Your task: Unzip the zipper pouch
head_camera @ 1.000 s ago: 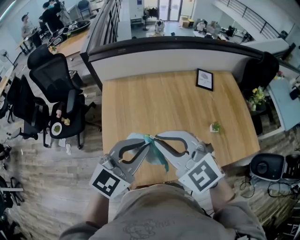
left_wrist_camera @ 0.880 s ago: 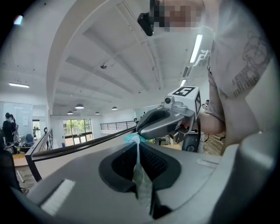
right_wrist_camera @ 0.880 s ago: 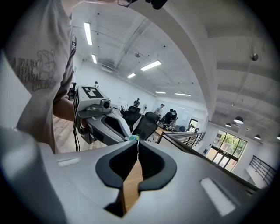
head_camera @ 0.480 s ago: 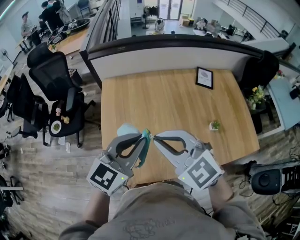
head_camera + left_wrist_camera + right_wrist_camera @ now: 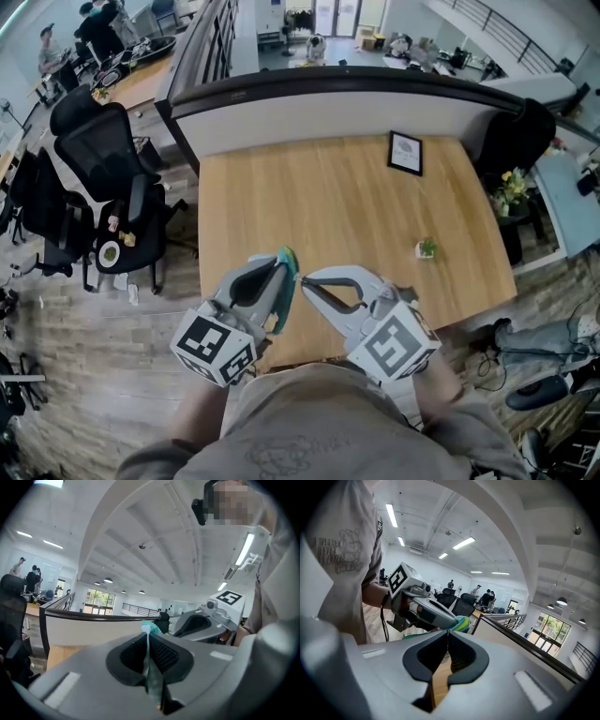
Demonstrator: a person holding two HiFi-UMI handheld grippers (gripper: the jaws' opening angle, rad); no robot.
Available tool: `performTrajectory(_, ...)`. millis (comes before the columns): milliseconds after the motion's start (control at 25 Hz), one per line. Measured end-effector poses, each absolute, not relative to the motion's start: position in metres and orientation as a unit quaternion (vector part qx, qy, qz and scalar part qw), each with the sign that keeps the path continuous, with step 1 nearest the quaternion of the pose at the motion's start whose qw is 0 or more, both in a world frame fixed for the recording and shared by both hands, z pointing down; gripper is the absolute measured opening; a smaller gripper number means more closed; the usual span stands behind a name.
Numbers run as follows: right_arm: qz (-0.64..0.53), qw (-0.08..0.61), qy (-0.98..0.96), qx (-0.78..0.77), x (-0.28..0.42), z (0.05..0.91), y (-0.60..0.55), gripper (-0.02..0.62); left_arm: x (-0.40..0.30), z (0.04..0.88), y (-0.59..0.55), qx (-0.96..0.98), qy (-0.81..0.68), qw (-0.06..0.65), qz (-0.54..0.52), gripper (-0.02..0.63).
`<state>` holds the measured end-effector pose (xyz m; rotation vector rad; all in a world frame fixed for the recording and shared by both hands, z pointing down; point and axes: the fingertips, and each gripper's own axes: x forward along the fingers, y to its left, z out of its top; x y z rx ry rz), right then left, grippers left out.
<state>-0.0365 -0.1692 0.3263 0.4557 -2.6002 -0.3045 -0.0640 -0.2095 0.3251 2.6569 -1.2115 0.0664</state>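
Observation:
The teal zipper pouch (image 5: pixel 285 256) is held above the table's near edge, and only a small tip of it shows in the head view. My left gripper (image 5: pixel 284 263) is shut on it. In the left gripper view a thin fold of the teal fabric (image 5: pixel 151 667) runs between the pressed jaws of that gripper (image 5: pixel 148 634). My right gripper (image 5: pixel 300 278) is shut, its tips right beside the pouch. In the right gripper view the pouch (image 5: pixel 462 623) sits just past the closed tips of the right gripper (image 5: pixel 448 632). No fabric shows between them, and any zipper pull is hidden.
The wooden table (image 5: pixel 328 187) carries a small framed card (image 5: pixel 406 154) at the far right and a tiny potted plant (image 5: pixel 427 248) near the right edge. A curved partition (image 5: pixel 347 94) bounds the far side. Office chairs (image 5: pixel 103 159) stand to the left.
The pouch hung spread between the two grippers a second ago. The left gripper has since swung up and turned, so the pouch is mostly hidden behind it. Both grippers shifted slightly left.

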Motion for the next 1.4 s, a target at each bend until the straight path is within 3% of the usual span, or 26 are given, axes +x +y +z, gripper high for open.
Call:
performTrajectory(400,-0.087,0.272,-0.954,0.088,-0.037,0.357,-0.133,0.012,-0.126,0.319,-0.238,0.86,-0.496,0.119,0.001,0.012)
performTrajectory(600,-0.054,0.25,-0.961,0.104,-0.027,0.358,-0.137,0.012,-0.138,0.322,-0.237,0.856,-0.498,0.138,-0.011,0.012)
performTrajectory(1080,-0.016,0.156,-0.962,0.224,-0.006,0.332,-0.183,0.018,-0.161,0.307,-0.242,0.836,-0.539,0.102,-0.004,0.012)
performTrajectory(1400,-0.006,0.011,-0.949,0.315,0.022,0.243,-0.228,0.017,-0.177,0.261,-0.247,0.822,-0.568,0.037,-0.009,0.012)
